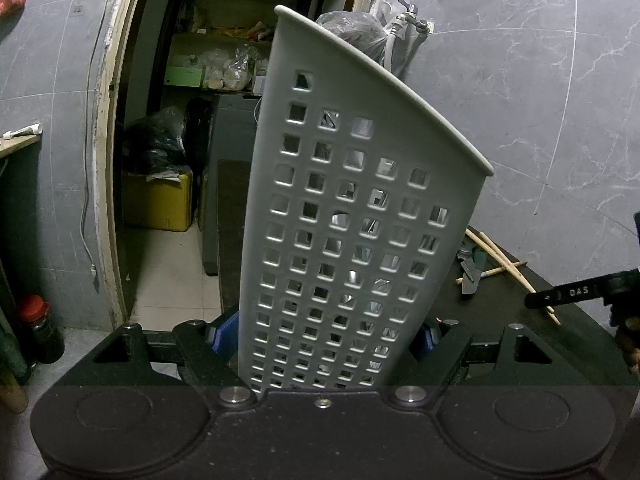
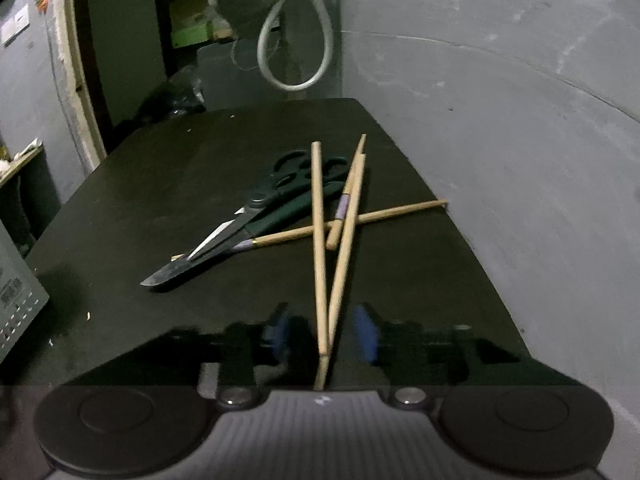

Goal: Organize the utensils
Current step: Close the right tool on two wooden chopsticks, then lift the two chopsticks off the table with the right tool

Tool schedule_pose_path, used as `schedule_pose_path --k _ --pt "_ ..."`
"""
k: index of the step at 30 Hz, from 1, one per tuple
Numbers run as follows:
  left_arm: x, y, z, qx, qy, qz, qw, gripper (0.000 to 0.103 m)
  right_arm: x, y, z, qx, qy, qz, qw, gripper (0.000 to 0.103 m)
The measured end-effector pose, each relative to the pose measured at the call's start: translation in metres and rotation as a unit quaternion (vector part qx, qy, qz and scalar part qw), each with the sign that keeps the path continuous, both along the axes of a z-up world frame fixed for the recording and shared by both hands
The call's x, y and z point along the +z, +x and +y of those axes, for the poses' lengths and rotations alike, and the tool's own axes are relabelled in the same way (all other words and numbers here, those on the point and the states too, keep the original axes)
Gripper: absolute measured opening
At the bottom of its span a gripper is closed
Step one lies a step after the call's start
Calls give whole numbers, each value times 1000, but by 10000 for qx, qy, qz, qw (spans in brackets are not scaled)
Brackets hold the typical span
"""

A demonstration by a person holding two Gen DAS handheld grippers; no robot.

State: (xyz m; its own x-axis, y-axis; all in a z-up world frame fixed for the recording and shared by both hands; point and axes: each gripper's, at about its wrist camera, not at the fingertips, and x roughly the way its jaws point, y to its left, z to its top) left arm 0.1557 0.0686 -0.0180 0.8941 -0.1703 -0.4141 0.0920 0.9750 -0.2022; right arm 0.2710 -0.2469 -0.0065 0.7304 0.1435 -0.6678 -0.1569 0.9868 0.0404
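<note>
My left fingers clench the grey perforated plastic holder, keeping it upright; right fingers stand released around two wooden chopsticks beside the holder.

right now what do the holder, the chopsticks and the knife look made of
Holder: likely moulded plastic, matt grey, with punched square holes. Chopsticks: wood or bamboo, pale tan, unvarnished look. Knife: blade seems dull dark metal; handle hidden under the scissors.
</note>
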Motion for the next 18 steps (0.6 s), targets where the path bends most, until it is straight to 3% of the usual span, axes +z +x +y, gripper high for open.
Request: schedule_pose_path --k 4,7,11,13,14,16,18 --pt "0 0 0 1 2 -1 10000 81 1 18 7 135 -196 100 9997 65" --pt "0 0 0 0 3 -1 10000 81 3 38 7 188 -318 194 9991 64" --pt "0 0 1 -3 -5 7 10000 81 7 58 5 436 -228 416 9979 47" --pt "0 0 1 0 1 8 10000 81 8 62 6 566 -215 421 9973 30" --pt "0 0 1 -2 -5 8 10000 81 9 62 6 598 -236 408 9971 28" --pt "0 0 1 -10 -14 11 10000 81 9 60 5 624 -224 410 9970 14" --pt "-1 1 1 -12 -23 11 10000 81 9 55 3 611 -231 404 9970 13"
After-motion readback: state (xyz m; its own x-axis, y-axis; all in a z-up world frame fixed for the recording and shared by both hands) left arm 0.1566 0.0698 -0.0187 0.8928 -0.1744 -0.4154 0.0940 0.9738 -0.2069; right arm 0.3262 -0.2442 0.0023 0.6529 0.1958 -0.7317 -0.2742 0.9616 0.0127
